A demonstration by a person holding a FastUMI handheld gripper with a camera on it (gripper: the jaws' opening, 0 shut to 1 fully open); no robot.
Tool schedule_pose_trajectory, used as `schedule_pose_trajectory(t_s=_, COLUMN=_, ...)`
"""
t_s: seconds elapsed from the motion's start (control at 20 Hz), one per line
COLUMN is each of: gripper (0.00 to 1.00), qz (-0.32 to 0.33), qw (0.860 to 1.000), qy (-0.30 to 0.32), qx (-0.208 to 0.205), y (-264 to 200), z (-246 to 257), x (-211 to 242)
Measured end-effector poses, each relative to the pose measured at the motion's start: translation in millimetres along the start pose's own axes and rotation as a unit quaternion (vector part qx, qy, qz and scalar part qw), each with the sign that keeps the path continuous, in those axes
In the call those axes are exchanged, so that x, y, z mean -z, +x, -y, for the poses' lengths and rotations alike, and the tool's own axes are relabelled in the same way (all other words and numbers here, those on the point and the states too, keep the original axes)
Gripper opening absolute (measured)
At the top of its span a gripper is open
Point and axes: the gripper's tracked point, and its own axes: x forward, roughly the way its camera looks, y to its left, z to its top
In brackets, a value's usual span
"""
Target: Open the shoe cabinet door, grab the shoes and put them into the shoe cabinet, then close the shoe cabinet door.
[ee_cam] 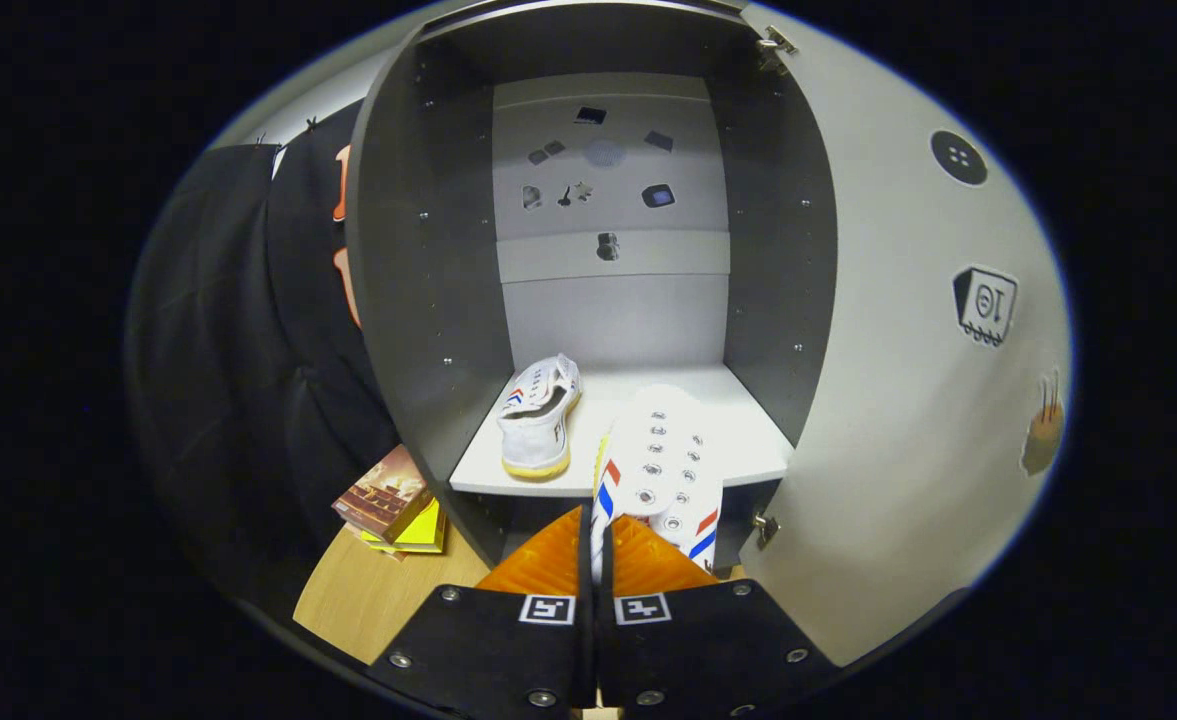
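Books (pixel 393 500) lie on wood floor (pixel 368 600) left of the cabinet (pixel 428 300). Inside on the shelf (pixel 748 450), 1st shoe (pixel 540 420) sits left, heel outward. Gripper (pixel 598 545) aims level into the cabinet w/ orange fingers (pixel 548 565) nearly together, pinching the 2nd shoe (pixel 663 470) by its edge (toe over the shelf front). Door (pixel 908 400) swung open at right.

place: staged recording booth | evidence: black cloth wall (pixel 238 330), lone shoe cabinet (pixel 428 300)
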Motion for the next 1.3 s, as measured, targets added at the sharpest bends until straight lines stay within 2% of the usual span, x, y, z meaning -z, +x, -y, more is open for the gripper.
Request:
schedule_pose_trajectory(t_s=0.3, gripper=0.00, qz=-0.006, qw=1.000, qy=0.014, qx=0.010, y=74, z=8, x=-30)
schedule_pose_trajectory(t_s=0.6, gripper=0.00, qz=-0.018, qw=0.999, qy=-0.004, qx=0.028, y=137, z=25, x=-52)
schedule_pose_trajectory(t_s=0.9, gripper=0.00, qz=-0.043, qw=0.998, qy=-0.013, qx=0.040, y=190, z=35, x=-46)
schedule_pose_trajectory(t_s=1.0, gripper=0.00, qz=-0.052, qw=0.998, qy=-0.013, qx=0.031, y=199, z=32, x=-40)
schedule_pose_trajectory(t_s=1.15, gripper=0.12, qz=-0.054, qw=0.997, qy=-0.032, qx=0.043, y=193, z=34, x=-40)
schedule_pose_trajectory(t_s=1.2, gripper=0.15, qz=-0.052, qw=0.997, qy=-0.042, qx=0.041, y=185, z=32, x=-43)
schedule_pose_trajectory(t_s=1.25, gripper=0.25, qz=-0.044, qw=0.998, qy=-0.047, qx=0.029, y=181, z=27, x=-47)
schedule_pose_trajectory(t_s=1.3, gripper=0.29, qz=-0.037, qw=0.998, qy=-0.046, qx=0.023, y=173, z=23, x=-51)
